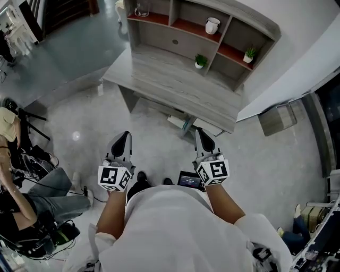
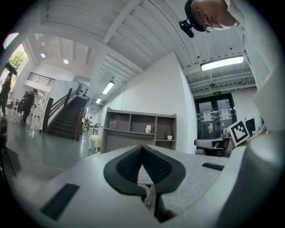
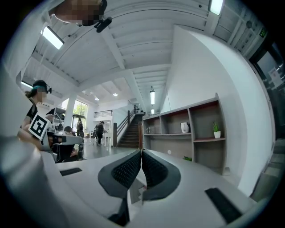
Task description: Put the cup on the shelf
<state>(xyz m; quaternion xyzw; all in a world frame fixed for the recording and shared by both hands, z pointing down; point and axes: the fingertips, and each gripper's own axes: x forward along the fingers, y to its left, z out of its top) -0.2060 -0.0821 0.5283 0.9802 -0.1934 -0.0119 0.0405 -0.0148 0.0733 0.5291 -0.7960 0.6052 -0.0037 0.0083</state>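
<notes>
A grey desk with a shelf unit (image 1: 186, 79) stands ahead of me across the floor. A white cup (image 1: 212, 25) with a handle sits in the upper middle compartment; the same cup (image 2: 148, 128) (image 3: 184, 127) shows small in both gripper views. My left gripper (image 1: 125, 136) (image 2: 142, 147) and right gripper (image 1: 202, 133) (image 3: 141, 152) hang side by side in front of my body, well short of the desk. Both point toward the shelf. Each has its black pads pressed together with nothing between them.
Small potted plants (image 1: 200, 61) (image 1: 249, 53) and a glass (image 1: 141, 9) stand on the shelf unit. A seated person (image 1: 16, 180) with cables is at the left. A cardboard box (image 1: 277, 119) lies by the right wall. Stairs (image 2: 64, 118) rise in the background.
</notes>
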